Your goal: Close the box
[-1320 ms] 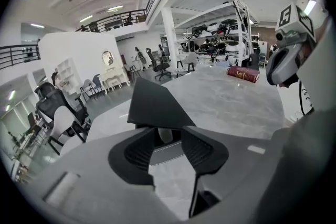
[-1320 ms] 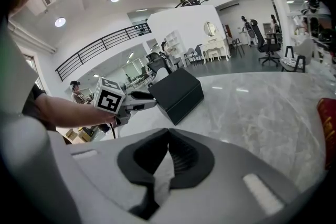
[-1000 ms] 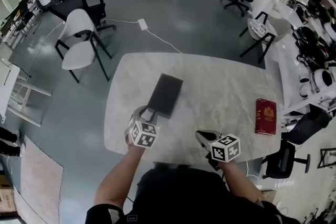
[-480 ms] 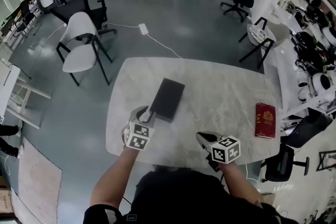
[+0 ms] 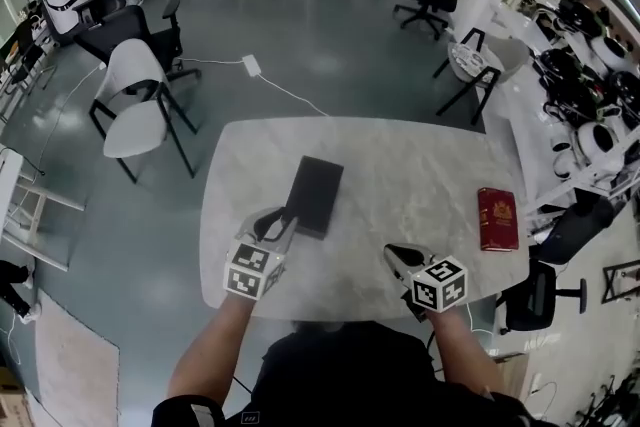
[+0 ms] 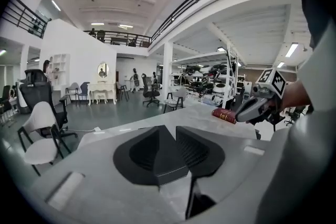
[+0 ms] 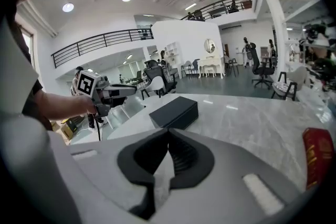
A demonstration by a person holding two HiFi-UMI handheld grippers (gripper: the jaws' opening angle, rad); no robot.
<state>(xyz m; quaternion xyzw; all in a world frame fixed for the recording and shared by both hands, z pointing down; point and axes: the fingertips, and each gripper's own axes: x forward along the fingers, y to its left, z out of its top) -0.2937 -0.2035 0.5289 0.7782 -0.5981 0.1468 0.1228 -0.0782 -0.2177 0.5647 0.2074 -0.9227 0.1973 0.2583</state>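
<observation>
While the hall around it is crowded with furniture too small to sort out, the pale marble counter point(image 5: 420, 175) fills the middle of the head view. Its near edge is covered by the person's shoulders, which the bottom of that view cuts off. A white chair point(image 5: 135, 100) stands on the grey floor, well apart from the counter's left end.

On the counter's left half lies the black box point(image 5: 314, 195), flat, with its lid down. Its near left corner is partly masked by the left claw point(image 5: 281, 221). From the right gripper view that claw hangs beside the box and clear of it, so nothing is gripped. Its jaws stand apart and have just been closing. In the left gripper view a dark wedge of the box shows through the gap, while the claw's own body hides the rest of the box.

A red book point(image 5: 497, 218) lies near the counter's right edge, well apart from the box. Its cover print is too small to read, and the lens rim clips it in the right gripper view.

The right claw point(image 5: 393, 252) hovers over the counter's near right part, clenched with its tips meeting and nothing between them.
</observation>
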